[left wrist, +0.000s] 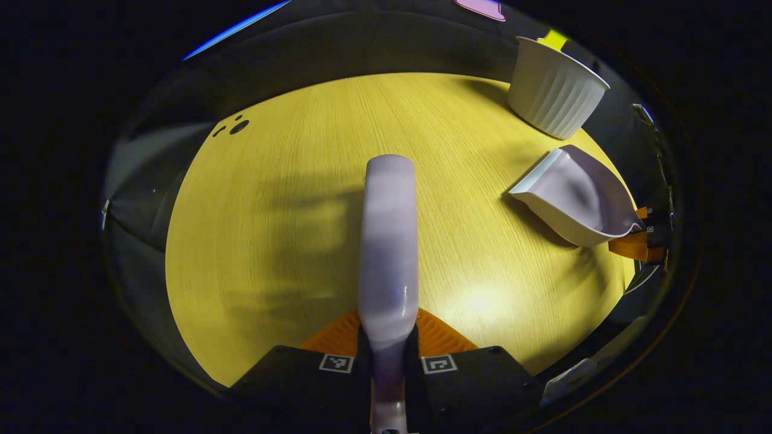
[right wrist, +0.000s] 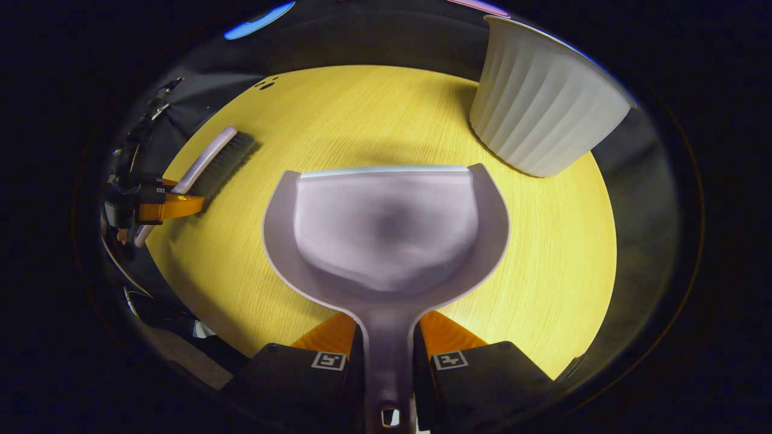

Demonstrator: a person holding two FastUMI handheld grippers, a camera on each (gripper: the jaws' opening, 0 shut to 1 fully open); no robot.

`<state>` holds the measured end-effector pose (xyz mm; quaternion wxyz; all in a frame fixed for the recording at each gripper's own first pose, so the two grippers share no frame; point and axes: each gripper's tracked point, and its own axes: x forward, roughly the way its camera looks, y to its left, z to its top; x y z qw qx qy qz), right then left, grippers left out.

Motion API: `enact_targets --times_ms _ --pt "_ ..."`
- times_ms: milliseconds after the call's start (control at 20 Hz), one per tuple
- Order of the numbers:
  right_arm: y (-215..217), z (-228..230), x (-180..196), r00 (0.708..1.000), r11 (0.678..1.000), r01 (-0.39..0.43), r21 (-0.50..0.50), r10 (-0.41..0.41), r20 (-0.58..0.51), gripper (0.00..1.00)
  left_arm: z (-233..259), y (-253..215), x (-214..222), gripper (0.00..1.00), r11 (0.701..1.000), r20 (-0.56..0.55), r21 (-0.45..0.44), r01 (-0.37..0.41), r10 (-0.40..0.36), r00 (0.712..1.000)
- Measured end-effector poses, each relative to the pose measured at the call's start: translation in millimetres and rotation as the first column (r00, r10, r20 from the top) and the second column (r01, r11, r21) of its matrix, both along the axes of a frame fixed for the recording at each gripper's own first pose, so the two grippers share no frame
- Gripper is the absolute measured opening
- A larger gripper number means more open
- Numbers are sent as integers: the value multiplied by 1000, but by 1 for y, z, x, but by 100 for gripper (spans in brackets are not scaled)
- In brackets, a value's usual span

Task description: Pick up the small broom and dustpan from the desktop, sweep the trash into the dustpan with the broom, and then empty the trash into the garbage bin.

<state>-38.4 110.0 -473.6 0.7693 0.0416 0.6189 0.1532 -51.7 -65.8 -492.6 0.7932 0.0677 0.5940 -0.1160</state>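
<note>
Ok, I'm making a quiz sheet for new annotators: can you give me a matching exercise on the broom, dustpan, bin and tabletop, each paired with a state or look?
Things:
1. broom
2. dustpan
3. garbage bin
4. desktop

States:
A. white, ribbed, standing upright on the table
B. yellow wood grain
C. handle clamped in the left gripper
D. handle clamped in the right gripper

Pairs: 1-C, 2-D, 3-A, 4-B
</note>
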Motion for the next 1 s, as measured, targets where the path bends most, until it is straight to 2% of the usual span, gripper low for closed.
enact_targets --times_ms 50,100,150,200,300,350,400,600,650,700,900,950,1000 --pt "-2 -4 -3 1000 1000 3 -7 -3 -8 41 -2 1 0 27 1000 -7 3 1 -1 1000" --pt "-1 -7 -5 1000 1000 9 3 -9 -14 37 -2 1 0 27 1000 -9 9 2 -2 1000" --pt "-2 -7 -7 1000 1000 20 8 -19 -19 38 -2 1 1 28 1000 -7 19 5 -5 1000" --pt "-1 -7 -6 1000 1000 22 9 -22 -20 34 -3 1 1 31 1000 -7 29 10 -9 1000" --pt "2 -4 -7 1000 999 17 27 -17 -24 40 0 1 -3 35 999 -3 29 17 -17 1000" --pt "4 -2 -8 1000 999 16 35 -15 -26 35 1 1 -4 36 999 0 34 22 -22 1000" --pt "2 1 -9 1000 999 12 35 -11 -23 45 2 2 -4 35 999 1 43 27 -27 1000" --pt "-6 26 -11 1000 999 -12 37 12 7 45 19 8 -8 41 998 16 55 28 -29 999" --pt "-8 36 -10 1000 999 -12 49 11 22 46 25 13 -8 40 998 27 58 20 -22 999" --pt "-11 48 -7 999 998 -7 62 5 41 45 34 15 -8 31 998 42 57 10 -13 999" --pt "-15 97 20 988 995 13 100 -28 152 46 87 20 1 31 999 141 39 -12 6 990" --pt "-15 112 30 981 994 18 111 -40 192 46 103 19 7 36 999 186 28 -15 10 983" --pt "-15 127 43 970 993 23 119 -51 238 45 124 15 16 31 1000 240 9 -16 14 971"
